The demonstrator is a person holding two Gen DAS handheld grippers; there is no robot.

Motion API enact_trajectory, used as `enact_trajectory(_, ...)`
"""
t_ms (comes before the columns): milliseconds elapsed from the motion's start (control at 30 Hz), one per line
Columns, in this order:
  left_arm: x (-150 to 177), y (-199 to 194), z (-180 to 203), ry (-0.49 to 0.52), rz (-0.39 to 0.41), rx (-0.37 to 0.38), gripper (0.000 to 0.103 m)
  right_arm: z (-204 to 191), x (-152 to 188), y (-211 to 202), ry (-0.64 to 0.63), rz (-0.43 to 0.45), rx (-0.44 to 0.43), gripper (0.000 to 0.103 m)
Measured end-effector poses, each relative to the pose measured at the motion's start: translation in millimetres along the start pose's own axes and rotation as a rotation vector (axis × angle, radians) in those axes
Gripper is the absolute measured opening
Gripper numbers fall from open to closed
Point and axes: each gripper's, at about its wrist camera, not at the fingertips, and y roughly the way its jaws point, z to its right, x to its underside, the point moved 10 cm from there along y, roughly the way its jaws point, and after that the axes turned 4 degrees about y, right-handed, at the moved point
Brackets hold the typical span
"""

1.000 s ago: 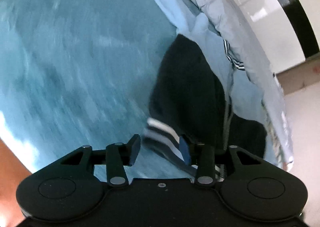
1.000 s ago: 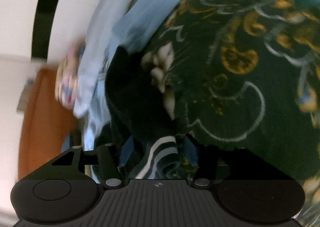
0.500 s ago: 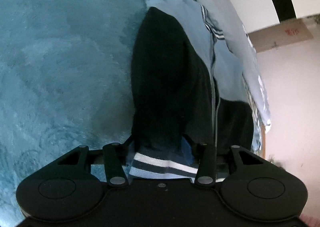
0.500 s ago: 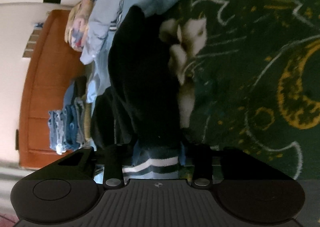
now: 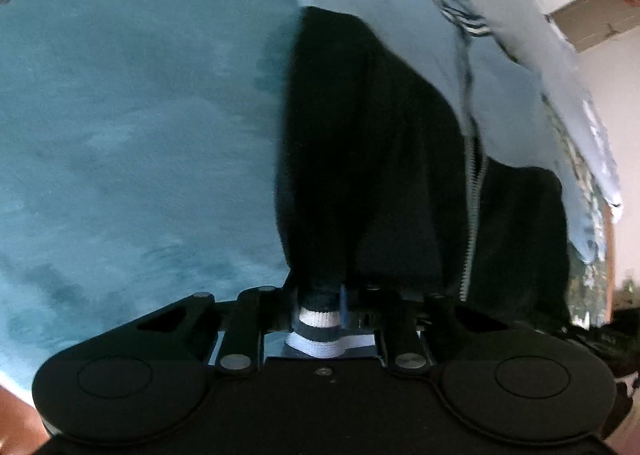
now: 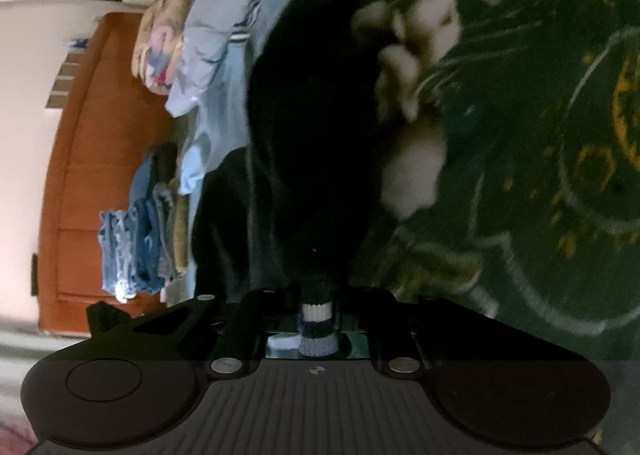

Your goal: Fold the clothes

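- Between the fingers of the left gripper (image 5: 318, 313), the striped ribbed cuff (image 5: 316, 329) of a dark sleeve is being pinched; the jaws have just been closing and are now clamped on the knit band.
- Likewise, the right gripper (image 6: 316, 319) is squeezing the other striped cuff (image 6: 316, 325), its jaws also having just been closing onto it, so each hand is holding one sleeve end.
- Beyond the fingers, the black jacket (image 5: 372, 159) is stretching away from both cuffs, its zipper (image 5: 472, 191) running alongside the left sleeve; gripping at the cuffs is probably giving control of the whole sleeve length for folding inward.
- Under the jacket, a teal blanket (image 5: 120, 115) is lying on the left side and a dark green patterned blanket (image 6: 540, 115) on the right, serving as the folding surface.
- Farther out, a pale blue garment (image 6: 240, 7) is lying past the jacket's far end, and a stack of folded jeans (image 6: 140, 239) is sitting beside an orange-brown headboard (image 6: 88, 159), likely finished work.
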Motion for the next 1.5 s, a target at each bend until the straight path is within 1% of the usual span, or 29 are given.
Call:
enact_trajectory(33,1.3,-2.5,-6.5,-0.019,-0.006,-0.004,0.015,-1.3,3.6,-0.1,0.005,0.0,0.0,0.011)
enact_trajectory(100,1.2,-3.4,-14.1,-0.029,-0.012,-0.007,0.015,5.0,4.0,-1.6,0.037,0.03,0.02,0.011)
enact_trajectory(167,-2.1,3.6,-11.7,-0.012,-0.027,-0.013,0.015,17.4,3.9,-2.0,0.082,0.051,0.052,0.01)
enact_trajectory(233,-5.8,11.4,-8.0,0.017,-0.044,-0.024,0.016,25.7,4.4,-2.0,0.107,0.053,0.071,0.01)
enact_trajectory(267,-7.3,13.4,-6.4,0.036,-0.053,-0.03,0.017,25.9,4.1,-1.0,0.108,0.051,0.083,0.011)
enact_trajectory(300,-9.1,13.6,-5.2,0.055,-0.06,-0.038,0.021,25.1,3.8,0.3,0.106,0.048,0.097,0.012)
enact_trajectory(367,-12.0,9.4,-3.7,0.079,-0.076,-0.036,0.022,21.5,2.6,2.2,0.101,0.041,0.124,0.014)
enact_trajectory(400,-13.2,6.4,-3.4,0.09,-0.087,-0.035,0.026,18.4,1.5,0.9,0.102,0.035,0.142,0.023)
enact_trajectory(433,-13.5,2.6,-4.4,0.097,-0.102,-0.039,0.034,13.7,0.1,-2.3,0.097,0.035,0.154,0.033)
enact_trajectory(500,-15.7,-9.1,-7.5,0.117,-0.125,-0.046,0.039,2.6,-4.6,-11.7,0.071,0.047,0.185,0.042)
enact_trajectory(533,-18.1,-15.5,-9.7,0.121,-0.129,-0.051,0.041,-2.8,-8.2,-18.9,0.054,0.061,0.209,0.042)
enact_trajectory(600,-28.4,-29.9,-15.3,0.116,-0.116,-0.07,0.042,-12.6,-19.0,-35.9,0.028,0.109,0.263,0.043)
enact_trajectory(667,-47.7,-42.4,-17.7,0.102,-0.077,-0.074,0.046,-29.2,-38.1,-50.9,-0.013,0.179,0.305,0.045)
enact_trajectory(700,-59.1,-47.7,-17.8,0.095,-0.054,-0.074,0.05,-38.6,-49.6,-57.6,-0.032,0.215,0.314,0.045)
enact_trajectory(800,-101.3,-44.2,-2.7,0.1,0.004,-0.05,0.055,-69.4,-85.4,-60.9,-0.063,0.297,0.288,0.055)
enact_trajectory(833,-117.4,-39.2,5.7,0.106,0.02,-0.038,0.059,-78.6,-95.4,-58.2,-0.077,0.31,0.279,0.06)
enact_trajectory(900,-148.6,-27.1,25.6,0.122,0.05,-0.007,0.063,-99.7,-116.7,-40.3,-0.11,0.318,0.266,0.071)
enact_trajectory(967,-178.8,-11.6,52.6,0.142,0.084,0.043,0.069,-115.8,-135.2,-16.3,-0.134,0.301,0.273,0.072)
enact_trajectory(1000,-195.5,-2.0,69.2,0.153,0.103,0.07,0.076,-121.3,-143.7,-4.5,-0.14,0.295,0.287,0.072)
enact_trajectory(1067,-220.1,21.0,100.0,0.192,0.102,0.109,0.078,-133.1,-159.6,19.3,-0.157,0.289,0.31,0.072)
enact_trajectory(1133,-238.1,39.9,128.8,0.248,0.096,0.149,0.078,-144.7,-172.3,38.9,-0.203,0.293,0.339,0.072)
enact_trajectory(1233,-248.4,67.1,159.0,0.312,0.08,0.173,0.079,-153.1,-187.1,69.8,-0.248,0.281,0.412,0.072)
enact_trajectory(1333,-249.4,89.7,171.5,0.32,0.065,0.18,0.079,-151.0,-199.3,89.9,-0.272,0.289,0.528,0.072)
enact_trajectory(1400,-248.5,93.2,172.2,0.337,0.072,0.186,0.079,-148.9,-208.6,101.6,-0.299,0.293,0.596,0.072)
enact_trajectory(1433,-249.5,94.4,170.5,0.348,0.088,0.171,0.079,-149.5,-213.0,107.1,-0.315,0.295,0.61,0.071)
enact_trajectory(1500,-255.4,95.4,163.6,0.376,0.135,0.107,0.079,-153.5,-223.6,116.4,-0.351,0.313,0.619,0.071)
